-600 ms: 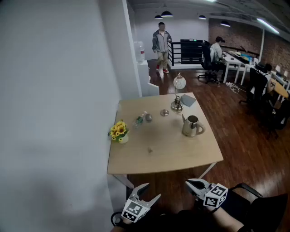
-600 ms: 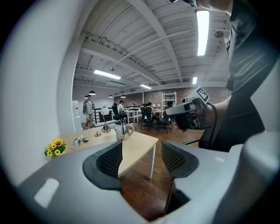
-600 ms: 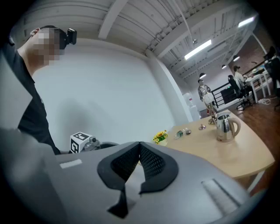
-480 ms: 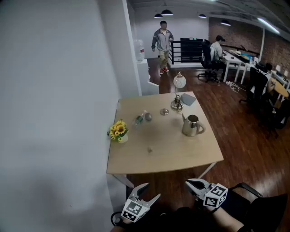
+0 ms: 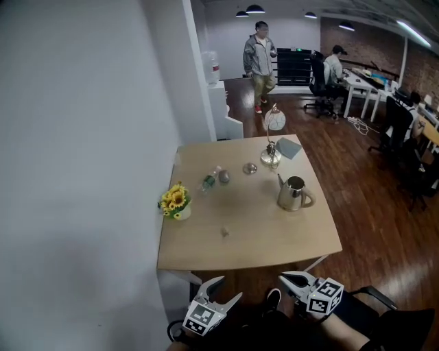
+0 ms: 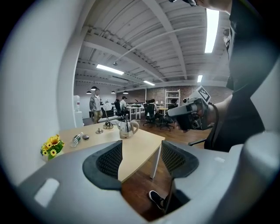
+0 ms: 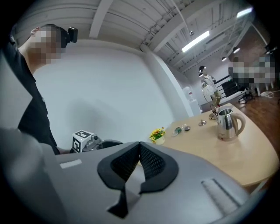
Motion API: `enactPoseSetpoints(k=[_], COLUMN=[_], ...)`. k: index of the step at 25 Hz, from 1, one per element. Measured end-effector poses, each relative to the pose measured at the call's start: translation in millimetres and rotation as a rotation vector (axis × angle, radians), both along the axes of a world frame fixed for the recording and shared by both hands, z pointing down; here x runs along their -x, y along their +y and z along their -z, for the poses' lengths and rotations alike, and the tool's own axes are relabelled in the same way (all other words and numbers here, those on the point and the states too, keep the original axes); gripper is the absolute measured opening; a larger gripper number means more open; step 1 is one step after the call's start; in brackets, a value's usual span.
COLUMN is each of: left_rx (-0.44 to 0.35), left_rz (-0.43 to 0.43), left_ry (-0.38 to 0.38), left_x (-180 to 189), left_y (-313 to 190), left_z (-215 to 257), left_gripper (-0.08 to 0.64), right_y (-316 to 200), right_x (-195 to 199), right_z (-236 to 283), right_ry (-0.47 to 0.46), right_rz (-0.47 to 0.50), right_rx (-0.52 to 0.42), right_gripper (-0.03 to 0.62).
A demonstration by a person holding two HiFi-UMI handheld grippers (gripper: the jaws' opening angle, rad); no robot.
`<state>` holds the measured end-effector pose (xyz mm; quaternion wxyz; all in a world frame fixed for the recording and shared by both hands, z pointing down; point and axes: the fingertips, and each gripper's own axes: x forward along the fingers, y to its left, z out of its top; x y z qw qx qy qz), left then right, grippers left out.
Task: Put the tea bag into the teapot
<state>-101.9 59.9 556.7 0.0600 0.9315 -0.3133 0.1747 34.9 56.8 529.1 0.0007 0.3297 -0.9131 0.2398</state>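
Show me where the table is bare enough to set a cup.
Free: the near strip of the table, from the tea bag to the front edge, and the middle between sunflowers and teapot. Crowded: the far edge round lamp, lid and bottle.

I log even, moderately bright indoor light. Sources: ceiling strip (image 6: 213, 26), pendant lamps (image 5: 254, 9). White wall (image 5: 75, 137) reads flat grey, no hotspots. Teapot (image 7: 227, 124) carries soft highlights, no harsh glare. Gripper views: I note strong fisheye bend, black vignette at corners. Head view sharp, slight edge curvature.
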Motion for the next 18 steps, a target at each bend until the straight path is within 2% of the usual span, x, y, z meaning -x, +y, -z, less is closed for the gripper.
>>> enactPoseSetpoints(k=[5, 9, 18], left_rx=[0.013, -0.001, 0.003], left_rz=[0.032, 0.050, 0.133], left_ry=[-0.024, -0.080, -0.081], left_x=[-20, -38, -62], left_y=[-60, -111, -182], left_z=[-8, -10, -3], left_gripper=[0.278, 0.278, 0.279], right_y=[-64, -116, -189], right_x=[-13, -29, -60], right_z=[-1, -1, -8], right_ry=[0.001, 0.010, 0.030], right_rz=[0.059, 0.112, 0.196], right_rx=[-0.020, -0.032, -0.010], right_gripper=[0.008, 0.008, 0.008])
